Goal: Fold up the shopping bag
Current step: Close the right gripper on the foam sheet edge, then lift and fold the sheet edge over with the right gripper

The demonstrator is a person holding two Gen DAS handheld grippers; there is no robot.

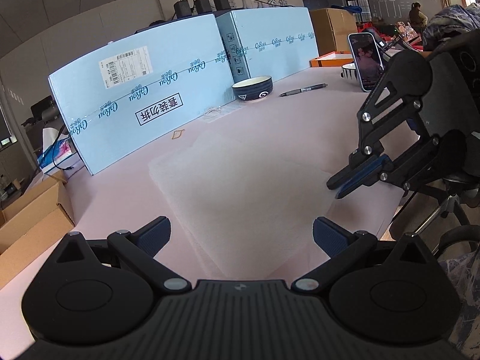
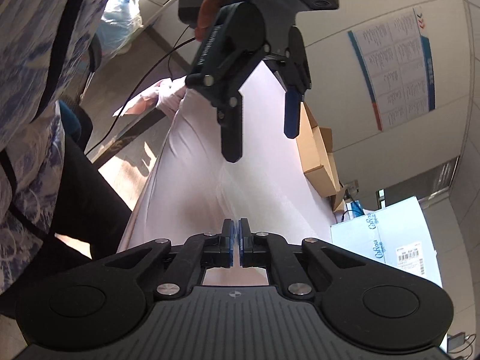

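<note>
A thin, translucent white shopping bag (image 1: 240,180) lies flat on the pink table (image 1: 126,186). My left gripper (image 1: 241,234) is open, its blue-padded fingers spread wide just above the bag's near edge. It is also visible from the right wrist view as the left gripper (image 2: 261,132), hanging open over the table with nothing between its fingers. My right gripper (image 1: 339,192) comes in low from the right, at the bag's right edge. In its own view the right gripper (image 2: 235,228) is shut, and creases of the bag (image 2: 228,186) run straight into its pads.
Long light-blue cartons (image 1: 144,96) wall off the table's far side. A dark bowl (image 1: 253,88), a pen (image 1: 303,90), a propped phone (image 1: 366,60) and a striped bowl (image 1: 349,70) stand behind the bag. A brown cardboard box (image 1: 30,219) sits off the left edge, an office chair (image 1: 444,204) to the right.
</note>
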